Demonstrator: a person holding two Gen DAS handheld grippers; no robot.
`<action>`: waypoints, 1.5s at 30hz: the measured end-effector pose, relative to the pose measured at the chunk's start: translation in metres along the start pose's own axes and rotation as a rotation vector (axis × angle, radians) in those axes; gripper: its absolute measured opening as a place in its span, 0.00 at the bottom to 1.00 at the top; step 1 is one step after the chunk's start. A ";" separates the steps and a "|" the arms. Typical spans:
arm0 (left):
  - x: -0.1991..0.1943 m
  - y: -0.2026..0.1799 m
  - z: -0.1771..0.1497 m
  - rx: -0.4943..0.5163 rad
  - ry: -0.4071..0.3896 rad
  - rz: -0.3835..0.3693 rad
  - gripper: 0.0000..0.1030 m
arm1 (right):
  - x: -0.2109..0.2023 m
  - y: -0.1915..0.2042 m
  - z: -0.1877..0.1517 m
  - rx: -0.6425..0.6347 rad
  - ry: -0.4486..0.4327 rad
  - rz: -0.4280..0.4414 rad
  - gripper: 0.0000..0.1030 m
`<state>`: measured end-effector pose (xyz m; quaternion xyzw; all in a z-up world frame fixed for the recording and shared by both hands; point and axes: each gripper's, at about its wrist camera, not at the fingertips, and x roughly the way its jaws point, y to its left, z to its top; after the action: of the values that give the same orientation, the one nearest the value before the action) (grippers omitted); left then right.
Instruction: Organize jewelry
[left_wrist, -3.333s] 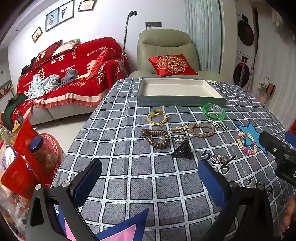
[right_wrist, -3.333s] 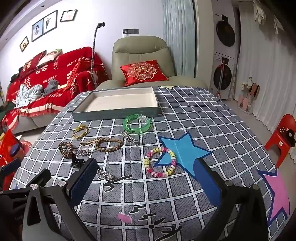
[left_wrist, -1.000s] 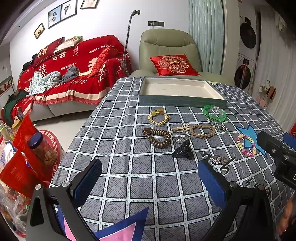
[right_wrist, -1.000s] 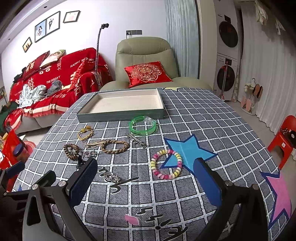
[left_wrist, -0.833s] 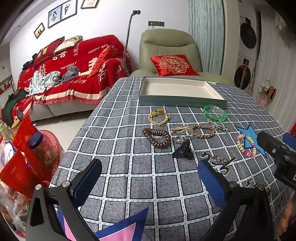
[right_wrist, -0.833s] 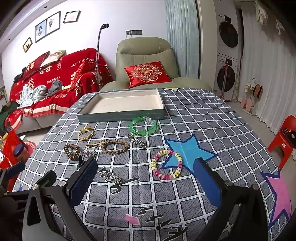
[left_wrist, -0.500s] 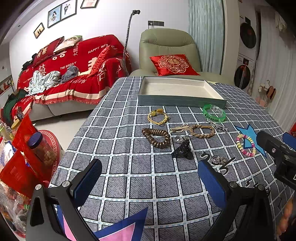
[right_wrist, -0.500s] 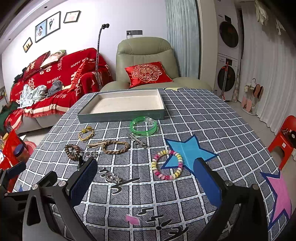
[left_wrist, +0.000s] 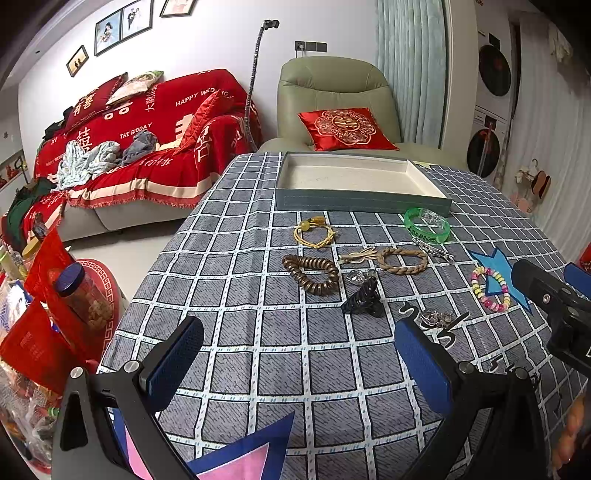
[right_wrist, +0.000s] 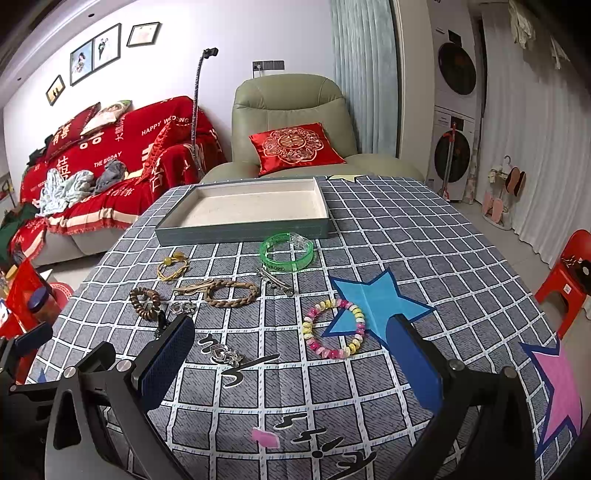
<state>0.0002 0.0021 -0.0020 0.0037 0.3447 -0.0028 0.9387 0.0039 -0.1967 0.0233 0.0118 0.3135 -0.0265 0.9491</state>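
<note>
- Left wrist view: the left gripper (left_wrist: 299, 360) hangs over the near part of the checked tablecloth (left_wrist: 258, 354), blue pads spread wide, nothing between them.
- Right wrist view: same deal for the right gripper (right_wrist: 295, 356), jaws wide apart and empty, sitting above the cloth near the bead bracelet.
- The grey tray (right_wrist: 243, 230) with the pale lining sits at the far end of the table, nothing in it as far as either camera shows.
- All the jewelry is loose on the cloth in front of the tray. The green bangle (right_wrist: 288, 253) lies just in front of the tray's right corner, with a silver clip (right_wrist: 276, 281) right beside it.
- The yellow cord bracelet (left_wrist: 315, 233) is toward the left, and the brown coiled bracelet (left_wrist: 312, 274) is a bit nearer the camera than that.
- The braided tan bracelet (left_wrist: 402, 260) is in the middle, and the black claw clip (left_wrist: 364, 299) stands just in front of it.
- The pastel bead bracelet (right_wrist: 334, 329) overlaps the edge of the blue star (right_wrist: 376, 299) printed on the cloth.
- A small clear sparkly piece (right_wrist: 225, 354) lies near the right gripper's left finger; too small to say what it is.
</note>
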 end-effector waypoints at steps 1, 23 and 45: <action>0.000 0.001 0.000 0.000 -0.001 0.000 1.00 | 0.000 0.000 0.000 0.000 0.000 0.000 1.00; 0.002 -0.003 -0.001 0.003 0.008 -0.003 1.00 | -0.001 -0.001 0.000 0.005 0.006 0.008 1.00; 0.019 0.016 0.009 -0.035 0.065 -0.012 1.00 | 0.015 -0.016 -0.002 0.040 0.065 -0.001 1.00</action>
<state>0.0203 0.0179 -0.0073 -0.0146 0.3748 -0.0022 0.9270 0.0136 -0.2136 0.0125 0.0316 0.3437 -0.0327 0.9380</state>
